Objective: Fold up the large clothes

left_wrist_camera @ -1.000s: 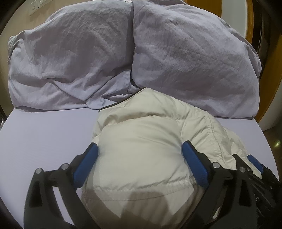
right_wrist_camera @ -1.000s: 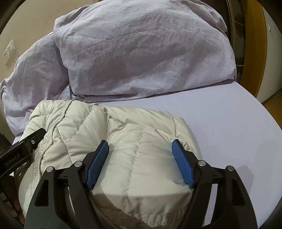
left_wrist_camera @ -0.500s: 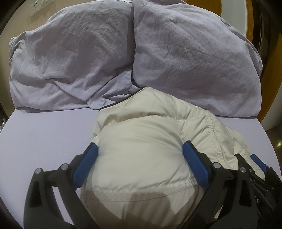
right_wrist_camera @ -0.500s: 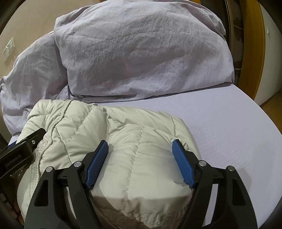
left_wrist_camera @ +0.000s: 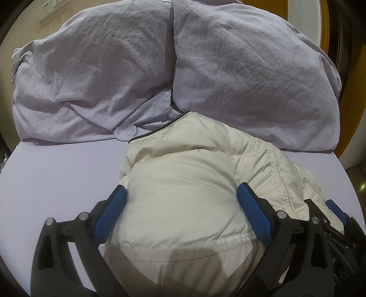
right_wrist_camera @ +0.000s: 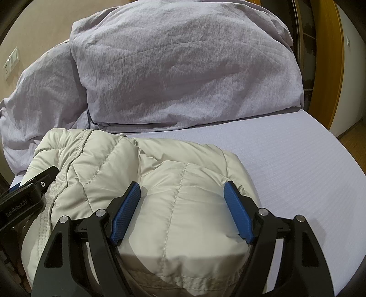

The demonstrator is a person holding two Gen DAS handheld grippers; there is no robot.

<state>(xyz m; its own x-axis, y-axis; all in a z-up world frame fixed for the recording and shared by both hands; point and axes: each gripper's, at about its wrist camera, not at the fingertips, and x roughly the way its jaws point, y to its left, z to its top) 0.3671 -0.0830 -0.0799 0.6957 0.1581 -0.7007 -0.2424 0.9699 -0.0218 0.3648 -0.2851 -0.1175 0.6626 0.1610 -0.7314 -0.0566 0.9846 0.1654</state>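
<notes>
Both tongs, left gripper (left_wrist_camera: 180,201) and right gripper (right_wrist_camera: 183,196), stand wide, blue pads pressed into the folded cream quilted puffer jacket (left_wrist_camera: 194,182) between them; beyond lie two crumpled lilac pillows (right_wrist_camera: 183,68).

Ahead of the gripper, two crumpled lilac pillows (left_wrist_camera: 160,75) lean side by side, touching. The lilac bed sheet (right_wrist_camera: 297,160) spreads beneath; a wall socket (left_wrist_camera: 52,9) sits far up left.

Lilac bed (right_wrist_camera: 286,160), rumpled pillows (left_wrist_camera: 251,75), beige wall (right_wrist_camera: 34,29), perhaps wooden doorframe (right_wrist_camera: 329,68).
</notes>
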